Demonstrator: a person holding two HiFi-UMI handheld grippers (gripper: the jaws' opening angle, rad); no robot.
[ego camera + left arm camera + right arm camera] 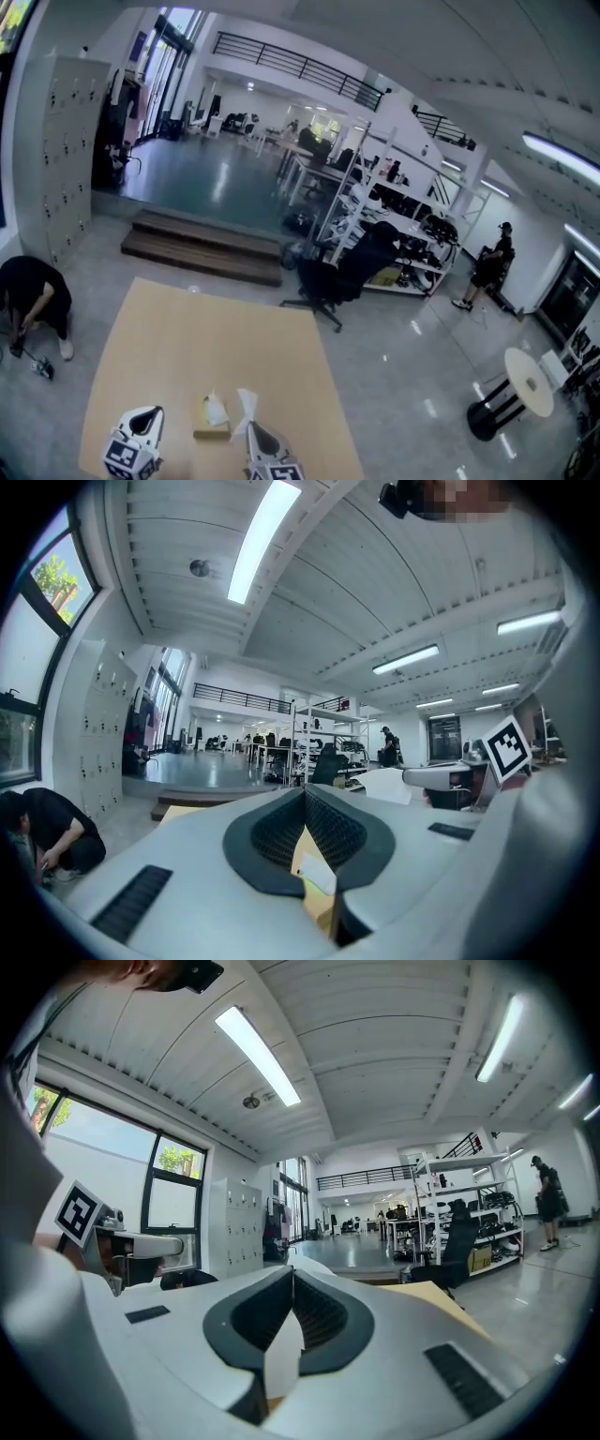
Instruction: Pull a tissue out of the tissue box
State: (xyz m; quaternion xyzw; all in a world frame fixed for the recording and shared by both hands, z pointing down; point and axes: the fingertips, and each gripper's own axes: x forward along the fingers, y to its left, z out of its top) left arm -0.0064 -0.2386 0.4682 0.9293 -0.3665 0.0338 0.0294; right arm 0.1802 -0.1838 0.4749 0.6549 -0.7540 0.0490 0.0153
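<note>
Table of pale wood filled the near part of the head view. A tan tissue box stood close to its near edge, with a white tuft poking up from the top. At the near left, apart from the box, the left gripper pointed away from the viewer. Just right of the box was the right gripper, also pointing away, with a white tissue standing up from its tip. Whether that tissue touched the box could not be told. On the floor at the left a crouching person bent forward. A black office chair stood beyond the table. At the far right a standing person was near some shelving, and a round white side table stood nearer.

From the left gripper view, the gripper was held level and its jaws met at their tips with nothing clamped. Through the gap under the pads, pale wood and a scrap of white showed, too little to name. At the right was the right gripper, level as well, with the white tissue at its tip.

From the right gripper view, the jaws were pressed together on the tissue, which hung down as a white strip between the dark pads. The left gripper showed at the left, level, its marker cube facing the camera.
</note>
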